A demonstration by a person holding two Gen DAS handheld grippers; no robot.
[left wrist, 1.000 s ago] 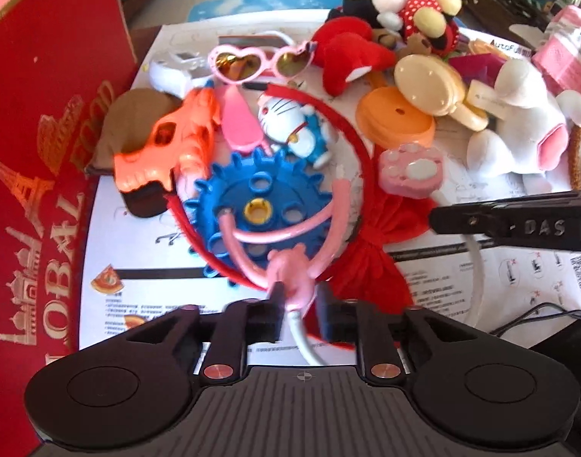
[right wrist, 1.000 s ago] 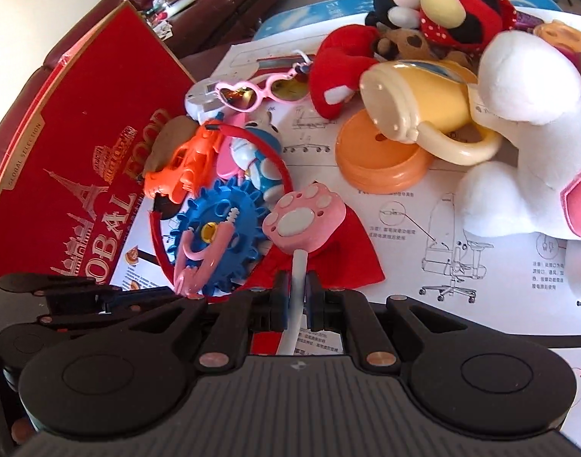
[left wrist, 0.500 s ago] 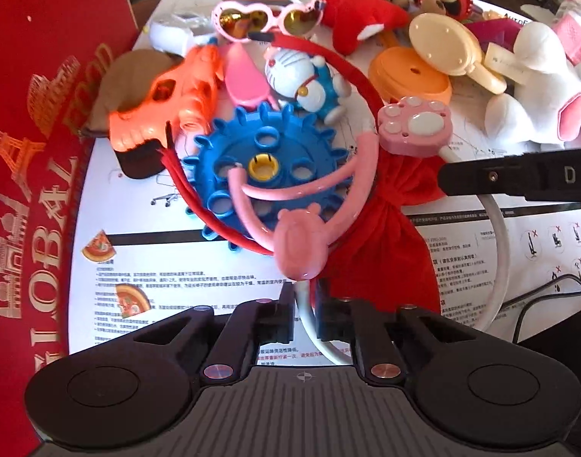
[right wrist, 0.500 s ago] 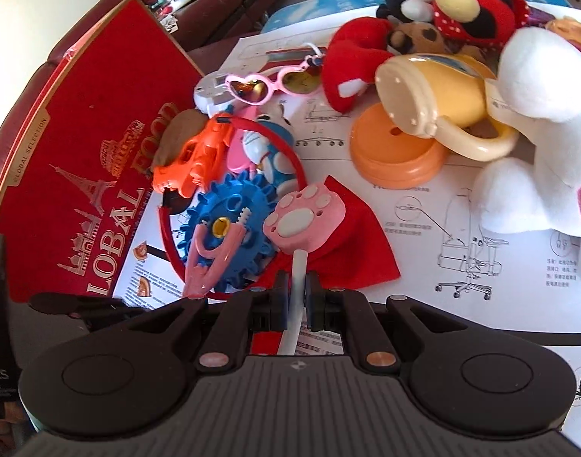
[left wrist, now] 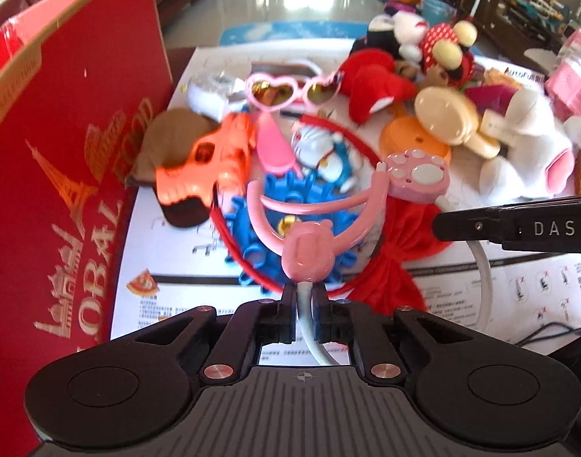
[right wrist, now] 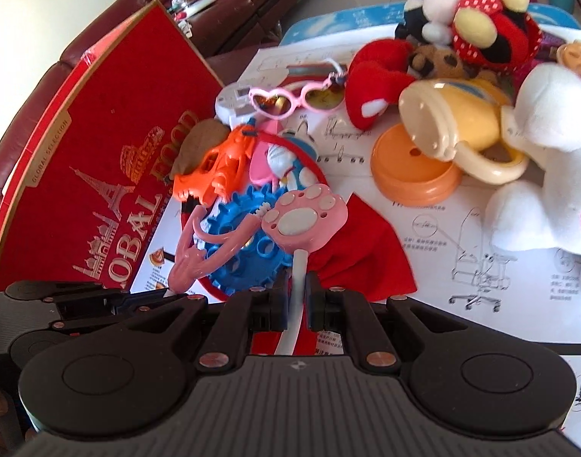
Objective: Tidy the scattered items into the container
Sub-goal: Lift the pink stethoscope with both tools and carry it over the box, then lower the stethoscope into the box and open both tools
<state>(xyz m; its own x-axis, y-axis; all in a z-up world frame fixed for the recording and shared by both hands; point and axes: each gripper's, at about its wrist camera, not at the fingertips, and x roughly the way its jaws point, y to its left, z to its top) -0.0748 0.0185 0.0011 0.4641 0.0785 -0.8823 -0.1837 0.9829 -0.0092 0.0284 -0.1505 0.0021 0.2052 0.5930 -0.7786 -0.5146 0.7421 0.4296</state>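
Two grippers on one toy: your left gripper (left wrist: 305,304) pinches white cord (left wrist: 313,339) under pink clip; right gripper (right wrist: 294,297) pinches cord below paw (right wrist: 305,221). Toy lifted over pile beside red box (left wrist: 73,190), cord slack between grips, likely to prevent snagging.

Left gripper (left wrist: 305,301): jaws closed tight on white cord, pinching it just below pink clip end; gripper tilted steeply down toward table. Black body fills lower part of left wrist view.

Right gripper (right wrist: 294,297): jaws closed on same white cord, just below pink paw piece; also pitched down, less steeply. In left wrist view one black finger (left wrist: 515,224) of right gripper reaches in from right edge. In right wrist view left gripper (right wrist: 100,297) sits low at left, close beside right gripper.
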